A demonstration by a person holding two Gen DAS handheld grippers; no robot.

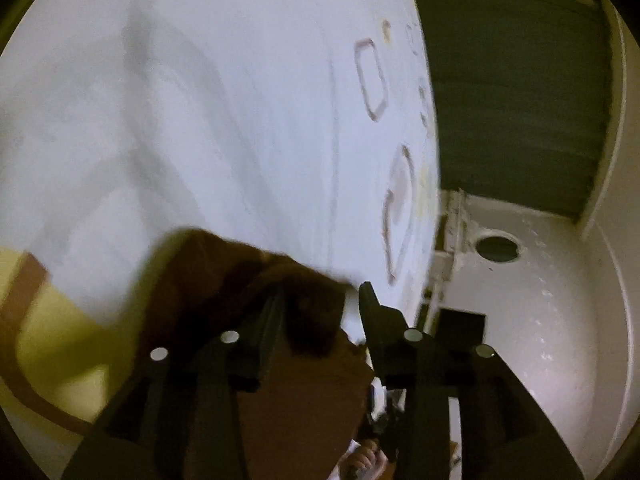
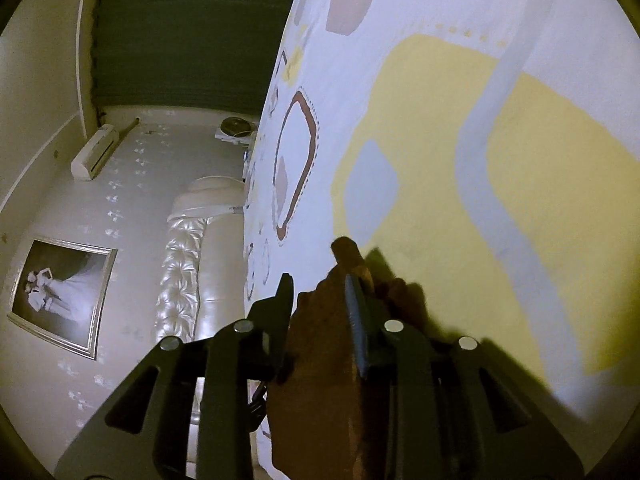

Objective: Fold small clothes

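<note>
Surface: bedsheet (image 2: 400, 92), white ground printed with yellow patches, grey-blue bands and brown outlined shapes; the left wrist view shows a mostly plain white stretch with brown outlines near its edge.

Task item: brown garment (image 1: 280, 360), bunched cloth lying on the bedsheet, running between the fingers of both tools.

Left gripper (image 1: 320, 300): jaws partly apart; brown garment lies between them, against one finger, clear of the other.

Right gripper (image 2: 320, 292): jaws partly apart; a fold of the garment stands between them, beside the ribbed finger; whether the pads press on it cannot be told.

Room: pale patterned wall (image 2: 120, 208) carrying a framed photograph (image 2: 60, 292) and an air-conditioning unit (image 2: 96, 152); tufted cream headboard (image 2: 184, 264) at the bed's edge; dark green curtain (image 2: 192, 28) beyond.
</note>
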